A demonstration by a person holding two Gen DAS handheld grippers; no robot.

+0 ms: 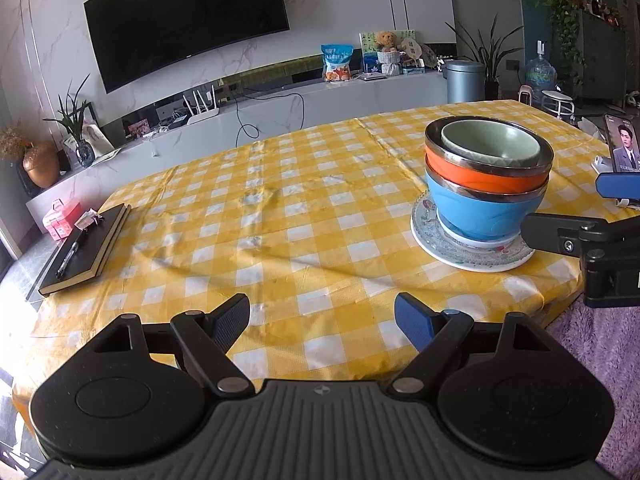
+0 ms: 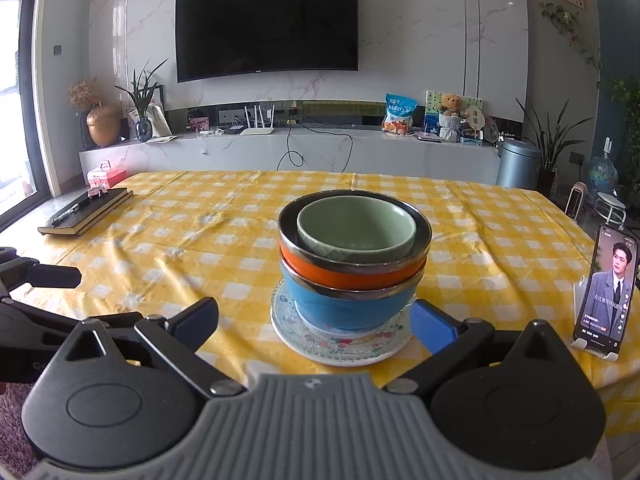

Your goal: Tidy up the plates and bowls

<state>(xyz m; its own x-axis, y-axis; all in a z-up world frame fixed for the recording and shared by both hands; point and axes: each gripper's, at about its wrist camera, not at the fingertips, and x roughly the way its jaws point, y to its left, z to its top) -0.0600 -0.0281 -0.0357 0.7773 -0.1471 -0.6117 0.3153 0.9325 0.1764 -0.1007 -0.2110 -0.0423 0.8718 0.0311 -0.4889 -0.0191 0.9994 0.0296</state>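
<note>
A stack stands on the yellow checked table: a green bowl [image 2: 356, 224] nested in an orange bowl [image 2: 352, 270], on a blue bowl [image 2: 344, 308], on patterned plates [image 2: 340, 346]. The stack also shows at the right of the left wrist view, with green bowl [image 1: 490, 142], orange bowl [image 1: 480, 176], blue bowl [image 1: 476, 212] and plates [image 1: 468, 252]. My right gripper [image 2: 316, 320] is open and empty, its fingers either side of the plates' near edge. My left gripper [image 1: 322, 324] is open and empty over the near table edge, left of the stack.
A black notebook with a pen [image 1: 86, 246] lies at the table's left edge. A phone on a stand [image 2: 606, 292] plays video at the right. A TV console with clutter [image 2: 280, 140] lines the far wall. A purple blanket [image 1: 600, 360] lies beside the table.
</note>
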